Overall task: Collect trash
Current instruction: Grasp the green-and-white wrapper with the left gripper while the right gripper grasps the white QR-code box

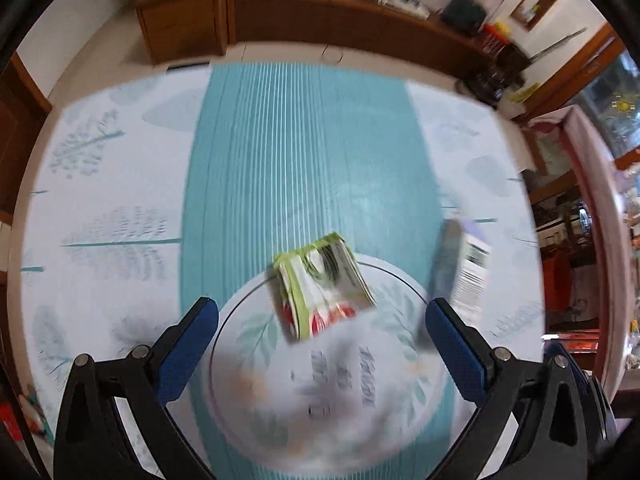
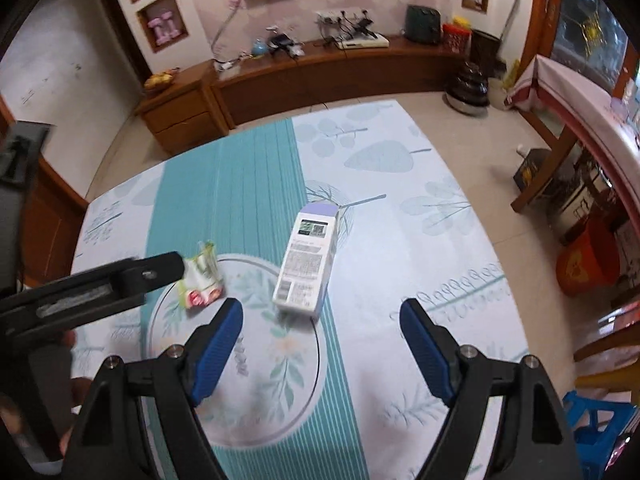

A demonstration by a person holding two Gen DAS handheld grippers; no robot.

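1. We cannot read the print on the white box [image 2: 306, 265]; it is too small, and the left wrist view smears it.
2. The left hand-held gripper [image 2: 168, 270] hides one end of the green packet [image 2: 202, 280].
3. Blur swallows the lettering in the mat [image 1: 256, 184] circle.
4. Small things along the wooden cabinet [image 2: 320, 68] stay unidentifiable.

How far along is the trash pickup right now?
Nothing looks collected yet. The green wrapper and the white carton both lie on the tablecloth. The left gripper and right gripper are open and empty above them. Both items remain to grab; no bin is in view.
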